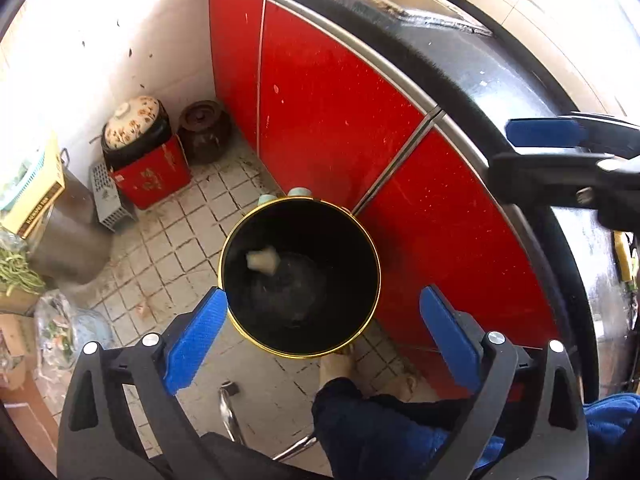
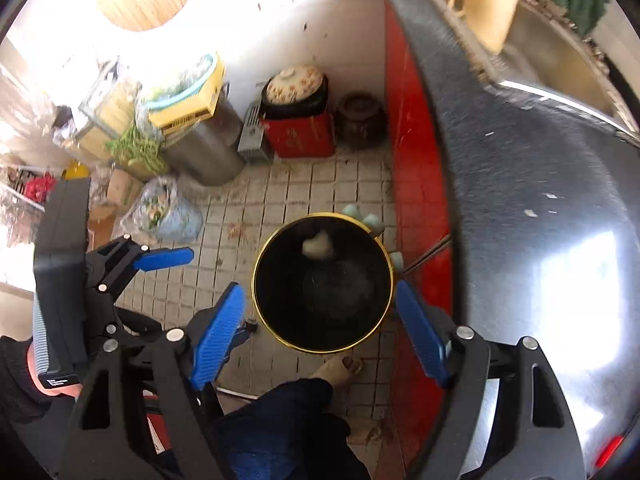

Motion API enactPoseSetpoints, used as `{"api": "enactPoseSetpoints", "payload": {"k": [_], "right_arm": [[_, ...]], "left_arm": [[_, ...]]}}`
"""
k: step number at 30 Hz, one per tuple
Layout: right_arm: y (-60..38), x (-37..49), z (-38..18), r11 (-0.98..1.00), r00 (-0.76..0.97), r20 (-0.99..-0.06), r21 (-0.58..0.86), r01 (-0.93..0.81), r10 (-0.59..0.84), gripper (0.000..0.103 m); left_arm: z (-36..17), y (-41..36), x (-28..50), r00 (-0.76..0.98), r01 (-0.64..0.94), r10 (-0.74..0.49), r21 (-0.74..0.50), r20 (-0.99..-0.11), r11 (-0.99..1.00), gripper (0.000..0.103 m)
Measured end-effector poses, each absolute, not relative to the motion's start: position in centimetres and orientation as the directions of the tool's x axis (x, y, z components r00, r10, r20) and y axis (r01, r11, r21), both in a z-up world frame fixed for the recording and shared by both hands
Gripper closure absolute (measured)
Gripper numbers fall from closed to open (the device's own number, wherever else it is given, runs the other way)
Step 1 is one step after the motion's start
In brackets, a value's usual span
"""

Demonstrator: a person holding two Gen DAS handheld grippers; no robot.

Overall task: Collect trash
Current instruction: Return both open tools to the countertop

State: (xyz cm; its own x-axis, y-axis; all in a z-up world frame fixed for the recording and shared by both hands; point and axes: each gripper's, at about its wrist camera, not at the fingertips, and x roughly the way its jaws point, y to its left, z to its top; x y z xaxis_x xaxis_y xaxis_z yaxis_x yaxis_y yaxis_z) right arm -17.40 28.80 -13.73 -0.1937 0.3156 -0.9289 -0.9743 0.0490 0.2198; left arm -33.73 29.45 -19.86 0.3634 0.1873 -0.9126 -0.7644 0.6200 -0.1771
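Note:
A black trash bin with a gold rim stands on the tiled floor below both grippers; it also shows in the right wrist view. A pale crumpled piece of trash is inside the bin, blurred, against its dark wall; it shows in the right wrist view too. My left gripper is open and empty above the bin. My right gripper is open and empty above the bin. The right gripper also shows at the right edge of the left wrist view, and the left gripper at the left of the right wrist view.
Red cabinet doors under a dark glossy countertop run along the right. Against the far wall stand a flowered lidded pot on a red box, a brown jar, a metal drum and bags of vegetables. A person's bare foot is beside the bin.

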Motion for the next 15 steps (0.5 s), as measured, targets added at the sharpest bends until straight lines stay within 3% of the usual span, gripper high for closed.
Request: {"api": "enactPoseSetpoints", "payload": {"k": [9, 15], "right_arm": [[16.5, -8.5, -5.1, 0.340, -0.022, -0.862, 0.223, -0.914, 0.506, 0.016], [1.8, -1.2, -1.5, 0.701, 0.275, -0.839, 0.165, -0.694, 0.470, 0.014]], "left_arm": [[-12.9, 25.8, -27.7, 0.447, -0.682, 0.230, -0.163, -0.864, 0.713, 0.007], [-8.4, 19.0, -16.3, 0.555, -0.395, 0.111, -0.144, -0.824, 0.907, 0.007]]}}
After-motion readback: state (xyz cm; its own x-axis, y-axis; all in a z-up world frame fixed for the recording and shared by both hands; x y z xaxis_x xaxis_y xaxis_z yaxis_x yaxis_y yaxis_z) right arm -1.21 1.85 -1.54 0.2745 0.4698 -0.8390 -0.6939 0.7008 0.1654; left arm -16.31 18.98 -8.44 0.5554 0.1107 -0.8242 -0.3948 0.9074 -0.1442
